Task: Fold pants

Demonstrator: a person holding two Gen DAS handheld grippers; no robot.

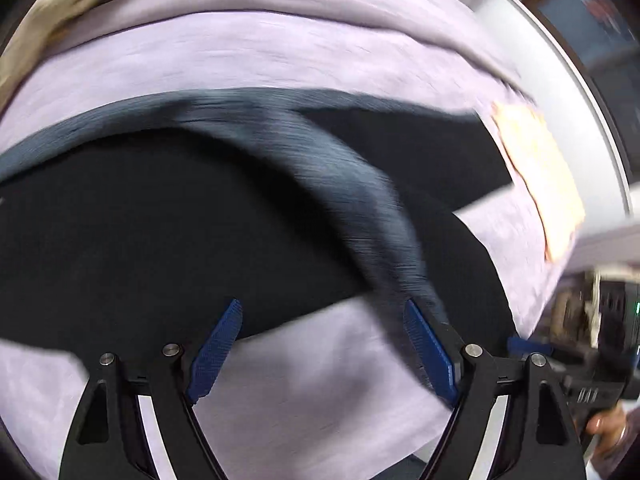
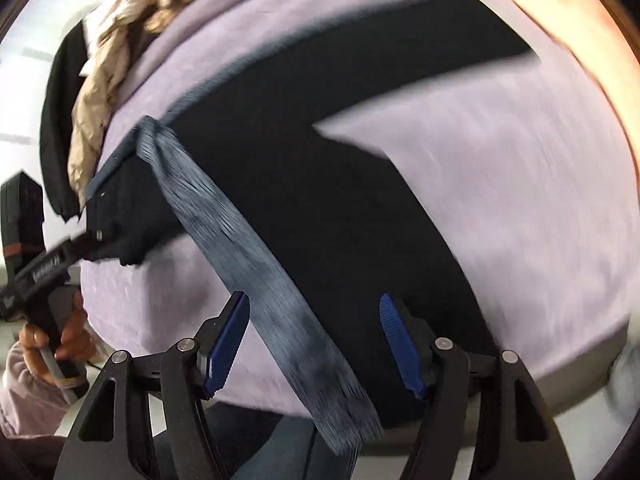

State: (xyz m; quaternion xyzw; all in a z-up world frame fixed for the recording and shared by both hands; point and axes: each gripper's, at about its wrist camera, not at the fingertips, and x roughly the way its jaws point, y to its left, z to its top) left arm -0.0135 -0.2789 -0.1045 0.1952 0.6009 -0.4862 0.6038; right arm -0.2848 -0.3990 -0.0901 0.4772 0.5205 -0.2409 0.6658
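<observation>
Both grippers' blue pads spread: left gripper (image 1: 322,354) holding nothing, pants (image 1: 160,232) edge btwn pads; right gripper (image 2: 314,346) w/ grey waistband (image 2: 256,264) running btwn pads, grip unclear. Dark pants flat on lilac sheet (image 1: 280,60)

The pants (image 1: 160,220) are lying spread across a lilac cloth, dark navy to black, their outline smeared by motion blur. Their ribbed grey-blue waistband (image 1: 100,126) is running along the far edge in the left wrist view. One twisted stretch of that band (image 2: 256,264) is lifting off the fabric and slanting toward the near side, blurred along its length. In the right wrist view, the legs (image 2: 420,64) are reaching away to the far right.
</observation>
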